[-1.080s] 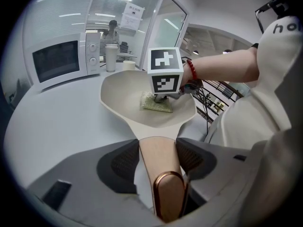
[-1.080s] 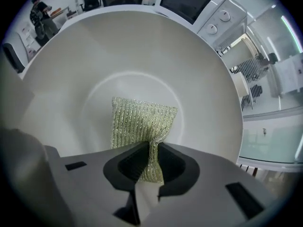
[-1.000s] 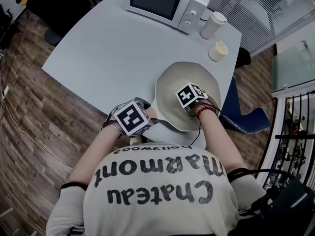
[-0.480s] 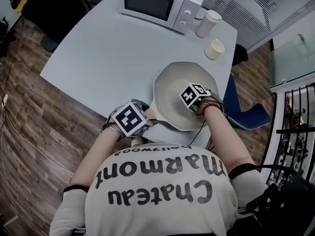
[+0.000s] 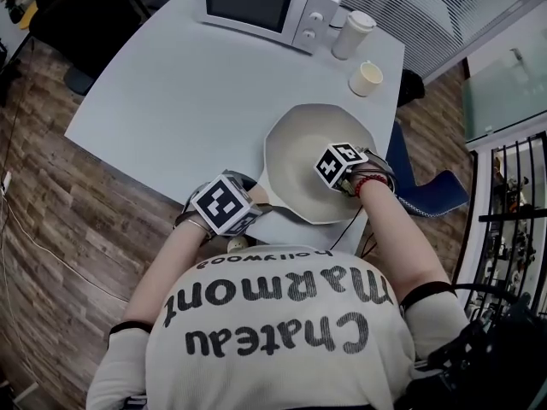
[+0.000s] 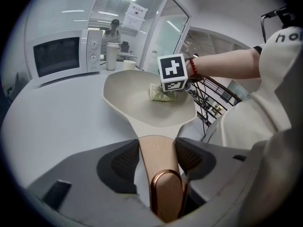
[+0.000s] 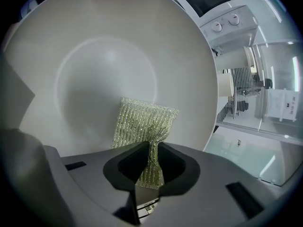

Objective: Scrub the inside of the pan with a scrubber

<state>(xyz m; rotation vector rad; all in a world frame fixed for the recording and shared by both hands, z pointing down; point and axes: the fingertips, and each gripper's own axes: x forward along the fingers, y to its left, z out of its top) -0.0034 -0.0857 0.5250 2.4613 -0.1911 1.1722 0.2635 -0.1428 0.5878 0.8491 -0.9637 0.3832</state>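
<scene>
The pan [image 5: 299, 156] sits on the table [image 5: 197, 92], close to its near edge. The scrubber [image 7: 142, 124] lies flat on the pan's inside wall. The right gripper [image 7: 150, 162] is pinched tight on the scrubber's end. The left gripper [image 6: 157, 157] is open wide but squeezes the pan's handle [image 6: 156, 143] on both sides. This looks like the scrubbing step. Next, rub across the bottom and stay under the rim. The cup [image 5: 366, 79] and the microwave [image 5: 256, 2] are well apart, so there is room.

An office: glass partitions [image 5: 419, 7] with blinds, a microwave [image 5: 256, 5] on a grey table [image 5: 171, 101].
</scene>
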